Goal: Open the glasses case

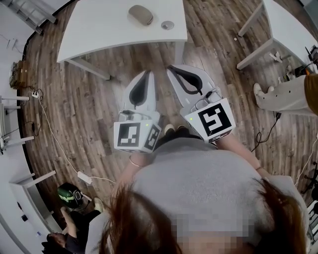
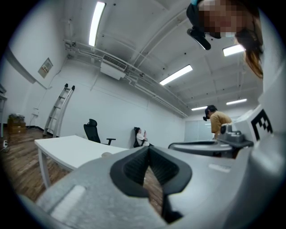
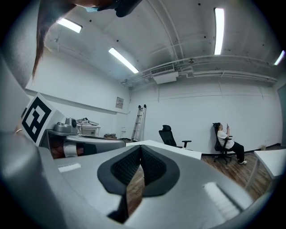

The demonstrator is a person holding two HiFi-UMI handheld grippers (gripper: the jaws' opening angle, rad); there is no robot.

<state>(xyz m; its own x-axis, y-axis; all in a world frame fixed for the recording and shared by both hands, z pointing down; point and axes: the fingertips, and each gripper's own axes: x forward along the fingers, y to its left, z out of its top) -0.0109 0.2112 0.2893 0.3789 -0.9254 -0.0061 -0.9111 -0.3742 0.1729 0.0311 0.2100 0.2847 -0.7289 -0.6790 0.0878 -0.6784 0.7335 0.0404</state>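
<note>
Your glasses case (image 1: 140,15) is a dull beige-grey, on a plain white bench (image 1: 99,34). The small round disc (image 1: 167,25) beside it is grey. Your left gripper (image 1: 147,73) and right gripper (image 1: 171,68) are both pale grey with black ribbed pads. The left cube (image 1: 136,136) and right cube (image 1: 214,121) show black square markers on white. The floor (image 1: 89,99) is streaky brown and grey wood planking. Your top (image 1: 198,183) is plain grey.
</note>
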